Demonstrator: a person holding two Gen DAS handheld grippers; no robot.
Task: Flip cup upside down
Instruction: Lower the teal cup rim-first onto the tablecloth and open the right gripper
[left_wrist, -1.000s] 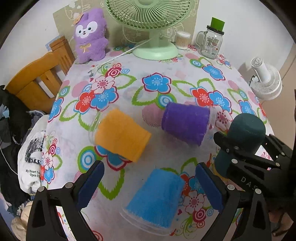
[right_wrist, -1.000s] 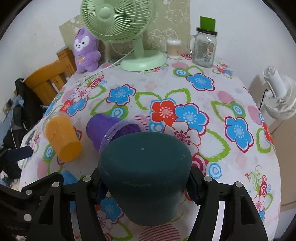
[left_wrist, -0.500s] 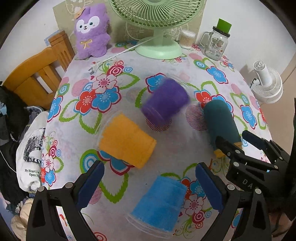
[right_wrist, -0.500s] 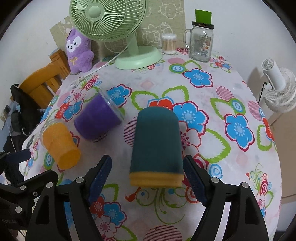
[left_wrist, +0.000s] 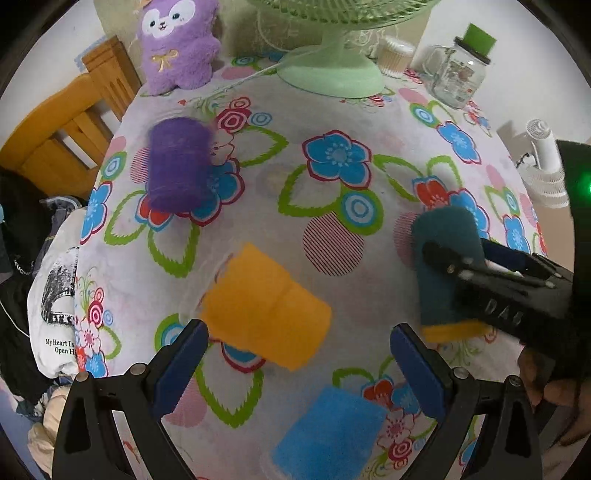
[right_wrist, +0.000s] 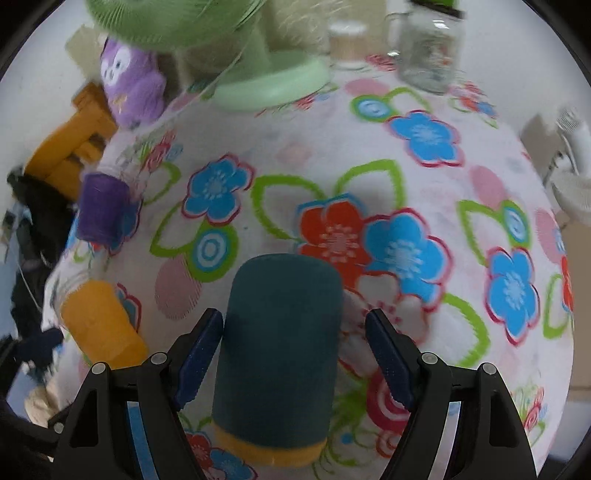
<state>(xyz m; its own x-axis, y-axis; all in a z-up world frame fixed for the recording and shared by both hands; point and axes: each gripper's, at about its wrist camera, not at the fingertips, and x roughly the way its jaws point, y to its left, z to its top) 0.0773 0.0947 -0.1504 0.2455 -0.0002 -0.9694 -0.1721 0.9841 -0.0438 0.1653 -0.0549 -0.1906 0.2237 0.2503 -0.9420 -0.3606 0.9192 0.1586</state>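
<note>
A dark teal cup with a yellow rim band stands upside down on the flowered tablecloth. My right gripper is open around it, with a gap to each pad. In the left wrist view the teal cup is at the right, partly hidden by the right gripper. An orange cup lies on its side just ahead of my open, empty left gripper. A blue cup lies between the fingers, near the frame bottom. A purple cup lies far left.
A green fan base, a purple plush toy, a glass jar with a green lid and a cotton-swab holder stand at the table's far edge. A wooden chair is at the left, a white fan at the right.
The purple cup has rolled away to the far left. My right gripper let go of the teal cup, which now stands upside down. The left gripper moved forward towards the orange cup.
</note>
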